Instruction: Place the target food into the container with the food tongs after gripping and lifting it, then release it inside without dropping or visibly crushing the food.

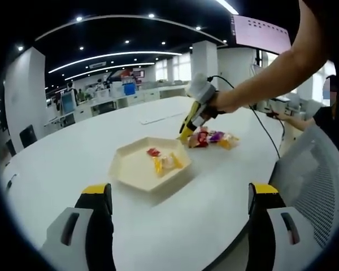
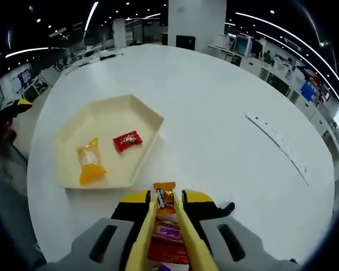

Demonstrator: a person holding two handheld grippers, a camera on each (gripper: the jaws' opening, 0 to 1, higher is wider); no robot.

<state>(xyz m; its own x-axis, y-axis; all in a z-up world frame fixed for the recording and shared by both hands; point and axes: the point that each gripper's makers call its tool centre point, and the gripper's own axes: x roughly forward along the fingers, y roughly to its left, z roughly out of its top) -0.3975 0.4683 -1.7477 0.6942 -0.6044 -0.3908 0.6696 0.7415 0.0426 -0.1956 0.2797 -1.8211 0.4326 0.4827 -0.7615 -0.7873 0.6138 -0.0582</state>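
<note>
Your right gripper [image 2: 165, 210] squeezes yellow tongs [image 2: 181, 237], their tips pinching an orange-wrapped candy [image 2: 164, 195] just short of the tray's [image 2: 150, 144] near rim; bare white table [image 2: 226, 130] lies beyond; your left gripper [image 1: 181, 197] stands spread, empty; remaining candies [image 1: 214, 137] beside the tray are partly hidden by the tongs.

Bright ceiling strips [image 1: 110, 55] — sharp centre, edges fisheye-bent

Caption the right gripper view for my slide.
Right hand-held gripper pinching an orange-wrapped snack beside the cream tray holding two candies.
</note>
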